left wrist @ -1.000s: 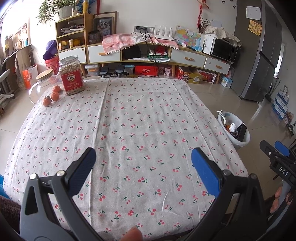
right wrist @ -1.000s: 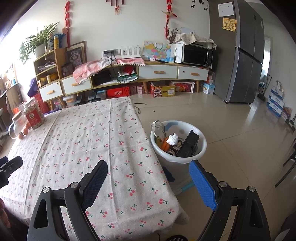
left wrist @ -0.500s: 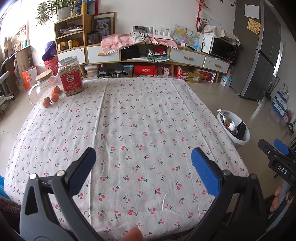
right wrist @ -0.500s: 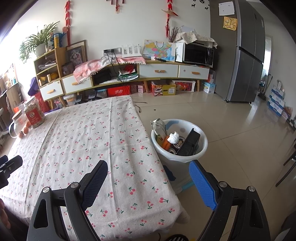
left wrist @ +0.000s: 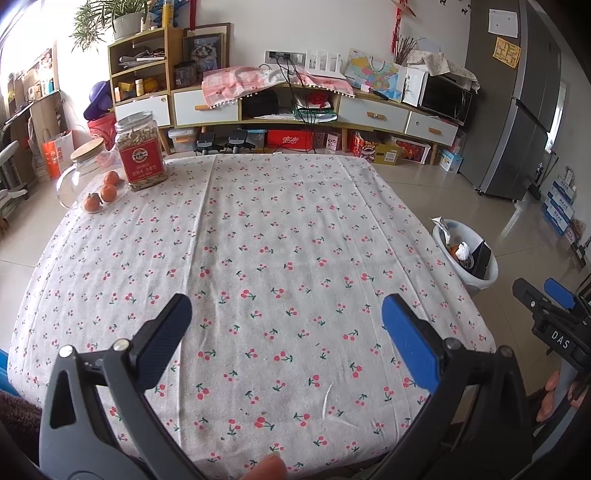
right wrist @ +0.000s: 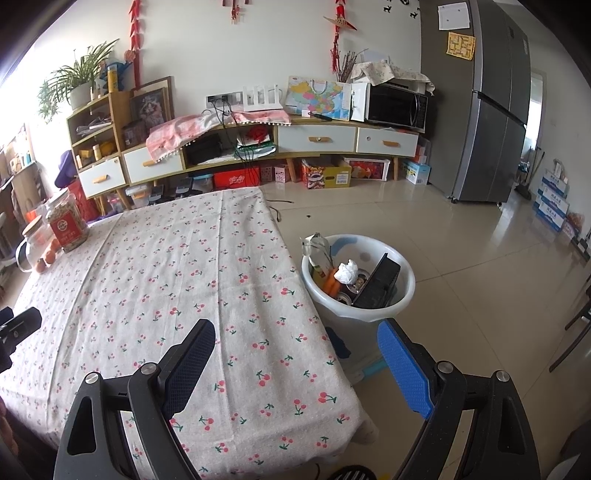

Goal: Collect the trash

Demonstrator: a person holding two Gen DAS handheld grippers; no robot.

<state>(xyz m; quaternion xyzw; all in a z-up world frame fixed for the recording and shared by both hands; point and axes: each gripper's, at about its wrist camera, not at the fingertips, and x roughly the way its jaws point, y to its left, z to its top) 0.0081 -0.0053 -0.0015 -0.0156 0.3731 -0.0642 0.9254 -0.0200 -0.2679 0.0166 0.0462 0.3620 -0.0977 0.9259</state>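
Left gripper spread wide, empty, over the table near edge. Right gripper also wide open, empty, at the table's right corner. Trash bin on floor just right of the table, holding crumpled paper, black box.

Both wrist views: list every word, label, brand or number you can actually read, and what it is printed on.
"DAS": white letters on the right gripper, seen at the edge of the left wrist view.
Red label on the snack jar: print there, too blurred to read.
Red box under the sideboard: light characters, unreadable.
Yellow note and white sheet on the fridge: too small to read.
Stacked cartons by the wall: blue print, unreadable.
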